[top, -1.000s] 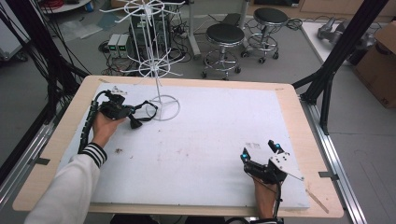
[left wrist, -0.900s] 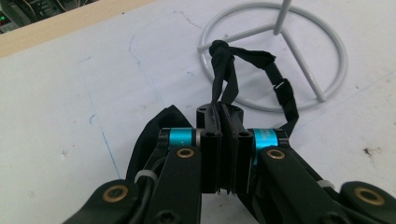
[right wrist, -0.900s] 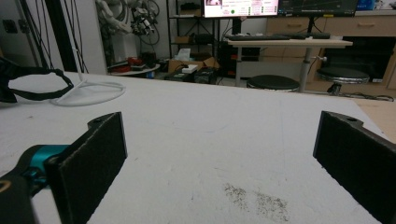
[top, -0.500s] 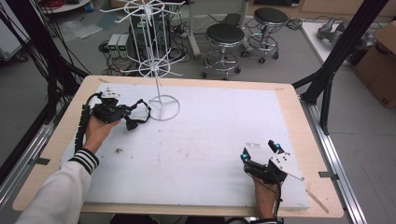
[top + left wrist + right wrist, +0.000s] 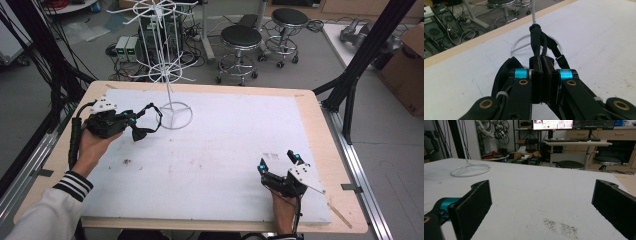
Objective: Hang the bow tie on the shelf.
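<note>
Black strap (image 5: 541, 53) sits clamped between left gripper (image 5: 544, 82) jaws (loop dangling ahead).

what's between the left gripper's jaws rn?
A black strap, pinched by the left gripper; its loop runs toward the white wire rack. The stretch between the pads is covered, and so is whatever hangs under the gripper.

1. The left gripper (image 5: 543, 72) pinches a black strap (image 5: 537, 42) between its closed jaws.
2. The strap runs up toward twelve o'clock, with a buckle (image 5: 561, 59) at one o'clock.
3. A white wire stand base (image 5: 517, 48) rests on the white table (image 5: 599, 35) beyond.
</note>
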{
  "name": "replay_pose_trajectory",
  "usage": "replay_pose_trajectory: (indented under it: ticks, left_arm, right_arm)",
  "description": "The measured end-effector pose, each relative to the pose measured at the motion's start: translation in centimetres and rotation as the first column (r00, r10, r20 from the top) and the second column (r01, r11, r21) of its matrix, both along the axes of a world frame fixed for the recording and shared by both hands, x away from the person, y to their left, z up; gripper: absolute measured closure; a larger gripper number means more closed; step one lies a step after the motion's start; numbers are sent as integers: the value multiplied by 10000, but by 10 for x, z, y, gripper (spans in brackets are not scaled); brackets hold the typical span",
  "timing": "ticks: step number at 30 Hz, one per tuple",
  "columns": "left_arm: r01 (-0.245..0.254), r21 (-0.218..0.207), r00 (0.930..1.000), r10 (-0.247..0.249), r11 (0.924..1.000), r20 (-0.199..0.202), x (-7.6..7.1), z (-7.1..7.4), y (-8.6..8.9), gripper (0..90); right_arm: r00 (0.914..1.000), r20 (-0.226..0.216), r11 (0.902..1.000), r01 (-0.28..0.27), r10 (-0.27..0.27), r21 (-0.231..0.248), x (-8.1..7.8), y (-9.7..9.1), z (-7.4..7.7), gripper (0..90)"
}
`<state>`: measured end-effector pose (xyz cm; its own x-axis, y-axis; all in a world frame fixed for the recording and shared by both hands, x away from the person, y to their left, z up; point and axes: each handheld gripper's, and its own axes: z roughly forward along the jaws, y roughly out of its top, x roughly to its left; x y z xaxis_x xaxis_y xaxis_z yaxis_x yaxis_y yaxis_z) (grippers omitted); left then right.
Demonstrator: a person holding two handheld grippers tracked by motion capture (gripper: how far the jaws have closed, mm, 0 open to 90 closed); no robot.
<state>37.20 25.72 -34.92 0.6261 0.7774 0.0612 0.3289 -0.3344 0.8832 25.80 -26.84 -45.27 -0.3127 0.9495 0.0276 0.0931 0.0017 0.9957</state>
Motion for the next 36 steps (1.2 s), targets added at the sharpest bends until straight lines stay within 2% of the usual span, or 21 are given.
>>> replay_pose_trajectory:
  ticks: [2,5,9,14,19,27,36]
  left_arm:
    - [131,-51,9999,-131,9999,60,-2,1,0,858]
    - [439,-284,9984,-429,9986,366,-8,6,-1,858]
    - [663,-299,9964,-645,9974,558,-14,10,-3,859]
    - [660,-375,9964,-639,9971,551,-16,13,-5,858]
    - [734,-655,9958,-695,9951,599,-19,21,-7,859]
    - [1052,-1031,9906,-951,9891,980,-27,37,-9,859]
    - [1048,-1396,9867,-854,9847,1382,-30,56,-7,859]
  right_arm:
    - [10000,9,10000,-2,2,-9,0,0,0,16]
    - [10000,1,10000,4,-4,8,0,0,0,16]
    - [10000,3,10000,0,0,-3,0,0,0,16]
    - [10000,12,10000,6,-6,-43,0,0,0,17]
    - [10000,15,10000,-4,4,-49,0,0,0,17]
    - [10000,44,10000,5,-5,-51,0,0,0,17]
    - [10000,51,10000,4,-3,-64,0,0,0,16]
